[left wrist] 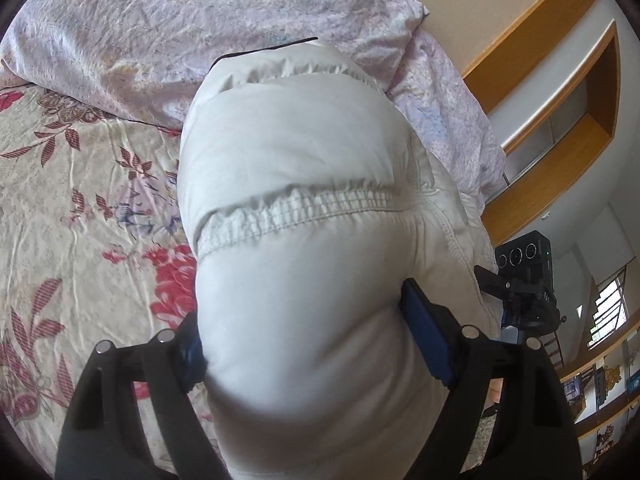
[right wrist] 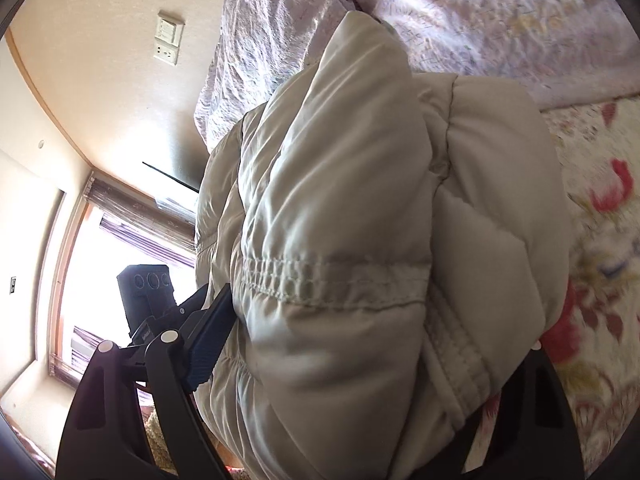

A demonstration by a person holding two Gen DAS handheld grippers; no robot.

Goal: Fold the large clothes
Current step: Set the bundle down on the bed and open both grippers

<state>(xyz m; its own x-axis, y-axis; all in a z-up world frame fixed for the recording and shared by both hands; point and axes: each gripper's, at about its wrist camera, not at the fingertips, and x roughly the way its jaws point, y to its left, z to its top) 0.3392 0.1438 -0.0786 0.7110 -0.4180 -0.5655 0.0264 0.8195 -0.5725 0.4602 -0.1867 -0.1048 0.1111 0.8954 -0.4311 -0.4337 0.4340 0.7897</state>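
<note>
Your pale puffer jacket (left wrist: pixel 304 216) bulges thick between both tools, raised above the floral bedsheet (left wrist: pixel 80 208) with the lilac quilt (left wrist: pixel 160 20) bunched behind it. Your left gripper (left wrist: pixel 316 340) is clamped on its padded bulk, blue pads (left wrist: pixel 428 340) pressing the fabric. Your right gripper (right wrist: pixel 360 344) likewise pinches the jacket (right wrist: pixel 360 200); only its one pad (right wrist: pixel 208 340) shows.

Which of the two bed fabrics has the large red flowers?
The cream bedsheet lying flat under the puffer jacket; the rumpled lilac quilt behind shows only faint, tiny prints.
</note>
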